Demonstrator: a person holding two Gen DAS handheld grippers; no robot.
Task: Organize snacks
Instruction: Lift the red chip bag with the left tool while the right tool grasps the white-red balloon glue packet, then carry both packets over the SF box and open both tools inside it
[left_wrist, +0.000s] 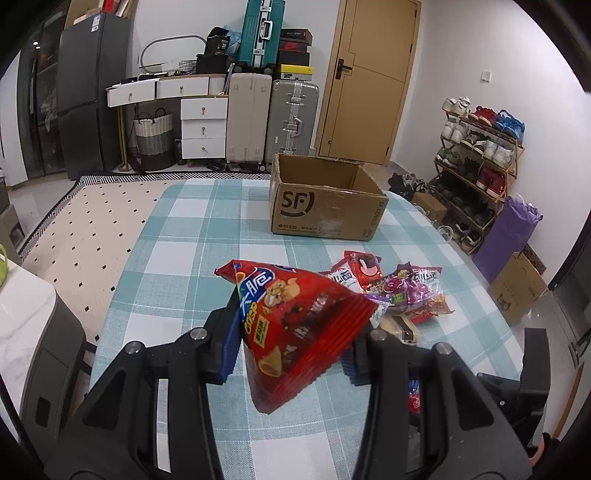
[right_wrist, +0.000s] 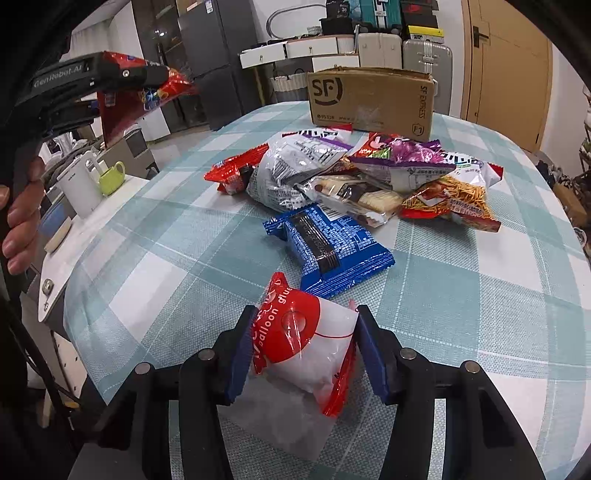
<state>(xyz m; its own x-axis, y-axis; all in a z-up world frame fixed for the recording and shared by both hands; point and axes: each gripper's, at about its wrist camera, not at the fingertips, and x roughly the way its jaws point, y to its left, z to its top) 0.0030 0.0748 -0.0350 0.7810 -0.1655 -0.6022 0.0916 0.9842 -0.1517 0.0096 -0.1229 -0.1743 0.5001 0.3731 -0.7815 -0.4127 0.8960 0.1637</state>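
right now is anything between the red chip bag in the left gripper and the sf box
Nothing visible. The red chip bag is clamped in the left gripper above the table, and only bare checked cloth lies before the open cardboard box. The snack pile sits off to the right.

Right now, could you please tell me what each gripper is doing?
Left gripper: shut on the red crinkly snack bag.
Right gripper: shut on the red-and-white plastic packet.

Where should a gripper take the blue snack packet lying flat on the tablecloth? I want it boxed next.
Grip the blue packet by its near crimped end, coming from above: it lies flat, apart from the pile, with that end facing the right gripper.
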